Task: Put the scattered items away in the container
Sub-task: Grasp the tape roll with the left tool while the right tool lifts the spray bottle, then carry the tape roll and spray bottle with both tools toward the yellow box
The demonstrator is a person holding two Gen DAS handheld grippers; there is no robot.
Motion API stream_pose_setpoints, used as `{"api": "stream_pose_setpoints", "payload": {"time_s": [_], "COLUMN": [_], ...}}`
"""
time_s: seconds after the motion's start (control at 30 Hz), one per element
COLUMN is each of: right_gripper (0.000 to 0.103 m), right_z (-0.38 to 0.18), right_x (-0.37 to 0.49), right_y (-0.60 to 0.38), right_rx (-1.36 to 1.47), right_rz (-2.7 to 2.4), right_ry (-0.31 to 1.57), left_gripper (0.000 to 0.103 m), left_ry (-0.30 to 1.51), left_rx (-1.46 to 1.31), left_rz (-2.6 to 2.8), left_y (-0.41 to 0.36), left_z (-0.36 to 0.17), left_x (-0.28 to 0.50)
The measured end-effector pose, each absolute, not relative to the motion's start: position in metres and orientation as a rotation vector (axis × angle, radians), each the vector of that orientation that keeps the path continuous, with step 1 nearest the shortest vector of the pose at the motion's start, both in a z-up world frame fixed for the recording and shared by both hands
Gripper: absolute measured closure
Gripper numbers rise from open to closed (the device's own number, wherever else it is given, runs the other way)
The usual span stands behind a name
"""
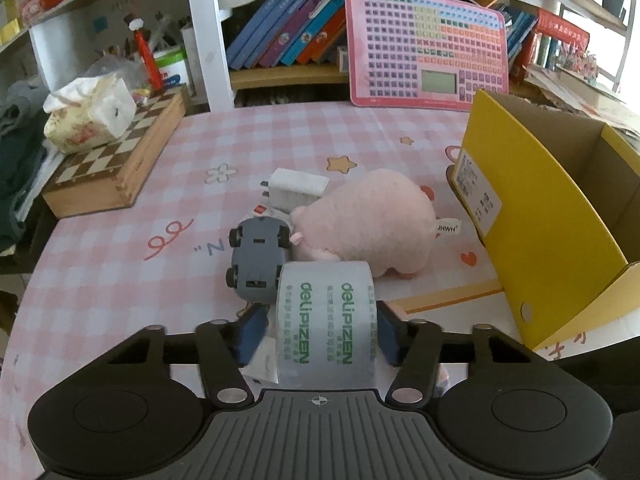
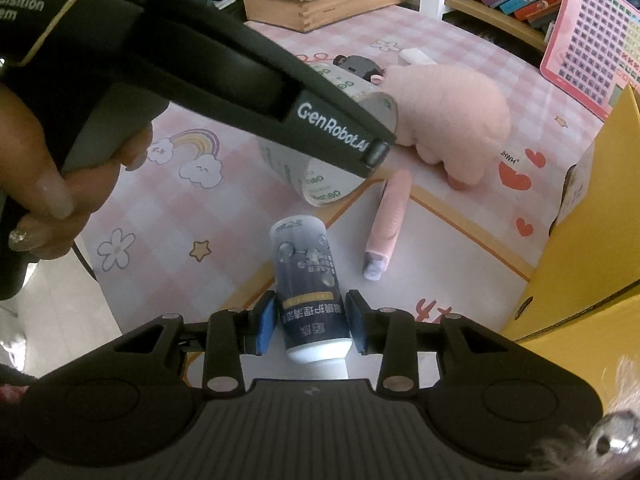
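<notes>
A: Left gripper [image 1: 322,334] status?
B: Clamped on the clear printed tape roll [image 1: 325,320], amid the pink checked tablecloth [image 1: 120,248]; grey toy car [image 1: 258,258] touching it, pink plush pig [image 1: 372,220] just behind.
A: Right gripper [image 2: 311,322]?
B: Grasping the small dark-labelled white bottle [image 2: 308,288]. Yellow cardboard box [image 1: 560,232] stands open at the cloth's right edge.
</notes>
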State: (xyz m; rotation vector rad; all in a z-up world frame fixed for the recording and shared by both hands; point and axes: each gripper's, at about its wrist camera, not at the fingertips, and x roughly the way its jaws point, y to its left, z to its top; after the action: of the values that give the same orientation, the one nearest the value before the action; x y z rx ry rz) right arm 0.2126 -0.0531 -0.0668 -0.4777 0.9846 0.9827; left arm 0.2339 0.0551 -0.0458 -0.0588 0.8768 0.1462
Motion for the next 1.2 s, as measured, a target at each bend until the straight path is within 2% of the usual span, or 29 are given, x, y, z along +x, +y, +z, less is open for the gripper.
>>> {"api": "stream_pose_setpoints", "payload": {"time_s": [0.17,0.83,1.2], "right_gripper": [0.071,0.072,0.072], "right_z": [-0.068,-0.051,-0.044], "right_x": [0.216,0.208,0.198], "right_y": [-0.054,-0.086,-0.086], "right_rx": [-0.459,-0.365,-0.353], "right_rz": [0.973,0.894,0.88], "right_ry": [0.989,0.954,0.935], "left_gripper": [0.06,0.06,0.06], "left_ry": [0.869,0.707,0.731], "left_rx": [-0.064,-0.176,-0.225], "left_rz": [0.152,0.173,0.184], "left_y": [0.055,0.062,0.071], "left_z": [-0.043,0.014,0.011], "left_x": [0.232,0.19,0.157]}}
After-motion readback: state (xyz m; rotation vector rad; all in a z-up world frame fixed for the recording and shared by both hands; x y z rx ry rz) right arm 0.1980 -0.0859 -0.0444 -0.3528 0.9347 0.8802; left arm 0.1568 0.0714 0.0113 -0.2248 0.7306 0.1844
